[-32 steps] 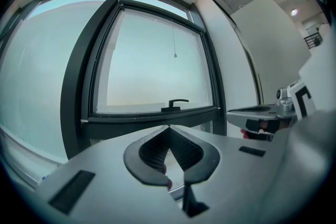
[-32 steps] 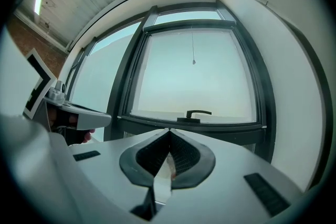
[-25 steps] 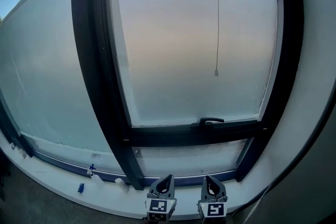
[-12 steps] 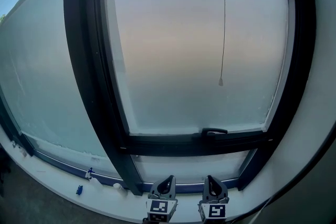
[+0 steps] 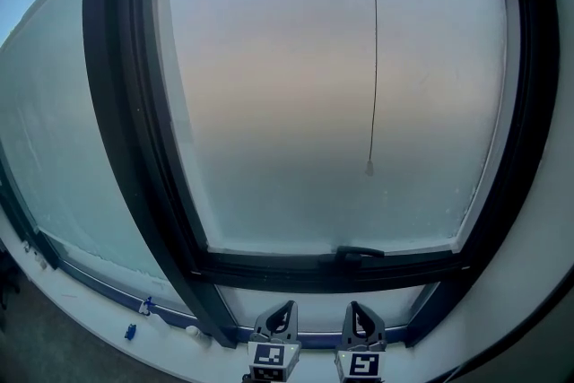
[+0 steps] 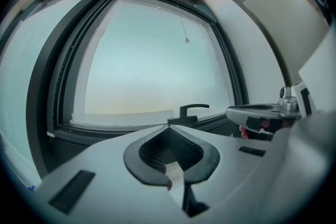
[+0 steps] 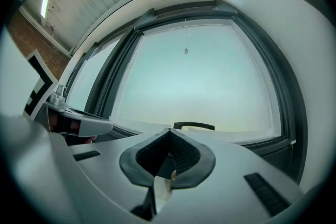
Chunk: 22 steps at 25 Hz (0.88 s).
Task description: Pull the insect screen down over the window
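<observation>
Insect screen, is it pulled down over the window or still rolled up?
Up, it seems: only its pull cord hangs free in front of the frosted pane, and no mesh edge or bottom bar crosses it.

The window is showing a pale frosted pane inside a dark frame, its handle lying along the bottom rail. A thin pull cord is hanging straight down from the top rail, its small toggle dangling above the handle.
</observation>
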### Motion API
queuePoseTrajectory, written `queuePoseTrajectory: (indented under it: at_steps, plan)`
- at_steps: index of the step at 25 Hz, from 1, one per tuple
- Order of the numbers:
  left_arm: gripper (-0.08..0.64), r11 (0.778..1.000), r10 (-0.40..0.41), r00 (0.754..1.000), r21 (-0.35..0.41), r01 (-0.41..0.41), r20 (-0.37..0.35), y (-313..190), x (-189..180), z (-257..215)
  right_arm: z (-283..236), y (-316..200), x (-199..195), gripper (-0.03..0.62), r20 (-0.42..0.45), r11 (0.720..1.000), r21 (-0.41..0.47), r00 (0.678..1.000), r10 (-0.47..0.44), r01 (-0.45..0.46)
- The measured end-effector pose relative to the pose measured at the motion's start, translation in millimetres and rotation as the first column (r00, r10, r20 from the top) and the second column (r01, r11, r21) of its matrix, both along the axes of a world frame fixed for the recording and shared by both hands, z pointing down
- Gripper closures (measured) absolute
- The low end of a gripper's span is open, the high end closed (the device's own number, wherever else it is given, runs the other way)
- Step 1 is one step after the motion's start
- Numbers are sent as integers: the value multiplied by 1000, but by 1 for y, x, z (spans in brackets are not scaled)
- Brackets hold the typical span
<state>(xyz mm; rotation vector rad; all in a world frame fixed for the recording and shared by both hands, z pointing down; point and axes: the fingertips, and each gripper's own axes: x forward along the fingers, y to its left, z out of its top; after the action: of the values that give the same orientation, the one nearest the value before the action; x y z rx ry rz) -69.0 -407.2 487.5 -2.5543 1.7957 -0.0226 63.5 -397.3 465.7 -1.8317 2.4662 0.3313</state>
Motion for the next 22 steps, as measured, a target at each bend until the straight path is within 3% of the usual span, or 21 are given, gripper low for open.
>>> queuePoseTrajectory:
  at_steps: [9, 14, 22]
  plan:
    - [563, 994, -71, 997, 87, 71, -1, -33, 13, -41, -22, -37, 21, 589, 35, 998, 54, 998, -46, 44]
    - [563, 994, -71, 995, 79, 77, -72, -47, 15, -52, -36, -55, 29, 589, 88, 996, 45, 992, -87, 83]
    - [563, 989, -56, 995, 129, 66, -78, -70, 14, -88, -94, -73, 38, 589, 135, 987, 141, 987, -92, 73]
